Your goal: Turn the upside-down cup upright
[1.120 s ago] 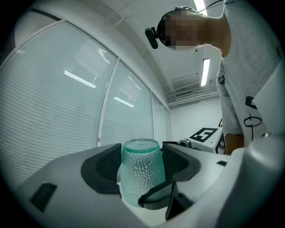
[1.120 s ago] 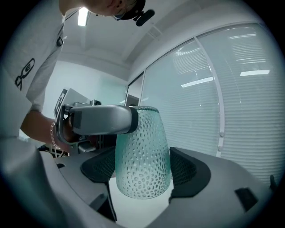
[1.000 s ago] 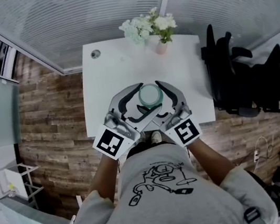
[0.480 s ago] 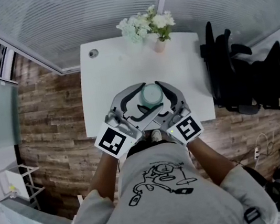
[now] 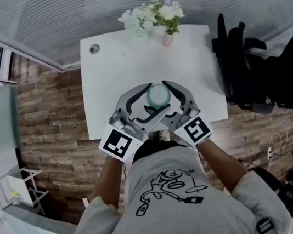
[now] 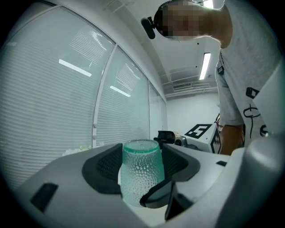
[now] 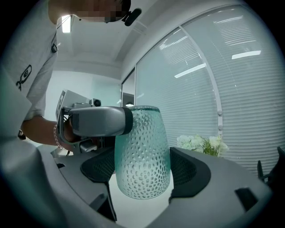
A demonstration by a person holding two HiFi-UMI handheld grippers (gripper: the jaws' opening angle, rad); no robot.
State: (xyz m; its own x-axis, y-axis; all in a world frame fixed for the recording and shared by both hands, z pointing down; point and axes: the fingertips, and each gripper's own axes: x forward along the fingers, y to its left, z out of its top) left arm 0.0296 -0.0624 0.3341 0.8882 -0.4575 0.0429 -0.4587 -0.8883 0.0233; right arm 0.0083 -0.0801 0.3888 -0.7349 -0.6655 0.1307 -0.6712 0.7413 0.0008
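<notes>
Both grippers have sunk toward the white table (image 5: pixel 110 64), carrying the upside-down dimpled cup (image 5: pixel 158 95) near the middle of its front edge. The left gripper (image 6: pixel 140 156) and right gripper (image 7: pixel 143 167) each clasp it, jaws spread wide, pads on its sides. It is best lifted clear, then rolled over with even pressure from both.

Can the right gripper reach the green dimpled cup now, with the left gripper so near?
Probably yes: the cup stands between the right gripper's jaws, a pad close on each side. The left gripper seems to grip the same cup, one jaw crossing its upper part, but blocks neither pad.
</notes>
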